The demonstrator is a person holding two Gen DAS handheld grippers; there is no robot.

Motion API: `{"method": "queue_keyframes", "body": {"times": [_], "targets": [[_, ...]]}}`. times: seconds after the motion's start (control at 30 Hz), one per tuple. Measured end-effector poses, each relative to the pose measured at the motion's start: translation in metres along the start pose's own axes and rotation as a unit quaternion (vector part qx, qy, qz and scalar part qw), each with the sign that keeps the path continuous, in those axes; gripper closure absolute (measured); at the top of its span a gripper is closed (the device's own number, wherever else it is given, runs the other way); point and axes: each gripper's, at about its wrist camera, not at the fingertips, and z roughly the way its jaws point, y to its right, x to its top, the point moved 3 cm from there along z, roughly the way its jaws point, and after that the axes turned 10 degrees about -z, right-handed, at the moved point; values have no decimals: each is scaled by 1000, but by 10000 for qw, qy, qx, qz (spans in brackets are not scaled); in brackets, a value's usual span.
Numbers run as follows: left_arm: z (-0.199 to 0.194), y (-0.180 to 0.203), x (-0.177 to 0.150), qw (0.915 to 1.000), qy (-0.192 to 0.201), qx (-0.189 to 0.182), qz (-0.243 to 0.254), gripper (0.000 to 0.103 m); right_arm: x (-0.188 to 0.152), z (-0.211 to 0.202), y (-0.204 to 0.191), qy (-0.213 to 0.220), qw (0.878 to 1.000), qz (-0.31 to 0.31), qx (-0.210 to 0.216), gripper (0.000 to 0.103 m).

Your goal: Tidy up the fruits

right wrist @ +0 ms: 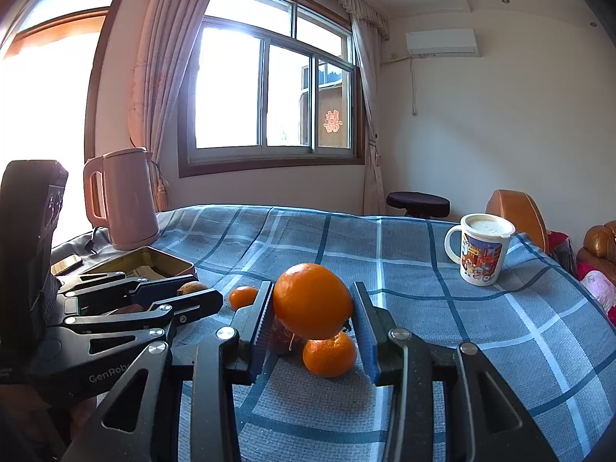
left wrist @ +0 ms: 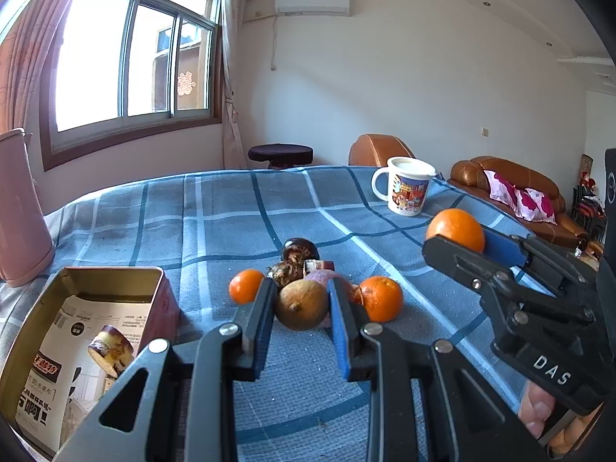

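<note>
1. Orange, round and firm-skinned: large orange (right wrist: 312,300) clamped in right gripper (right wrist: 312,308), pads pressing at its widest girth on both sides, lifted clear of blue checked tablecloth (right wrist: 481,346). Likely moderate in weight, waxy peel liable to slip if squeezed off-centre; best gripped across the equator, as now.
2. Brown, oval and dull-skinned: brown fruit (left wrist: 301,305) pinched in left gripper (left wrist: 302,315), jaws narrow, pads touching its flanks, low over the cloth. Probably light, with a hard rind, so a steady mid-body grip should do.
3. Loose on the cloth, near together: small mandarin (left wrist: 246,286) just left of the left gripper, another mandarin (left wrist: 381,298) just right of it, and 2 dark, rough-shelled fruits (left wrist: 299,250) behind. Mandarin peel probably soft and loose, so gentle pressure across the middle advisable. Dark shells seemingly cracked and brittle; crushing a risk.
4. Open tin box (left wrist: 88,300), paper-lined, beside the pile at left: likely destination, though not certain.
5. Well apart from the fruit: lidded cartoon mug (left wrist: 408,188) toward the far right, pink kettle (right wrist: 123,200) toward the far left.
</note>
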Motion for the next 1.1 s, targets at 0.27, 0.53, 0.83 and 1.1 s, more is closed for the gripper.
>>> {"method": "queue_keyframes", "body": {"times": [0.27,0.53,0.83,1.1], "targets": [[-6,0,0,9999,137,46,7,74,0,-3,1,101,9999,-6,-11,62],[-10,2,0,9996,247,90,57,74,1,-6,1,185,9998,-20,-25,62],[-16,4,0,9990,397,142,125,74,2,-9,0,281,9996,-49,-34,62],[-19,4,1,9984,508,192,142,74,2,-14,-2,404,9991,-97,-65,62]]}}
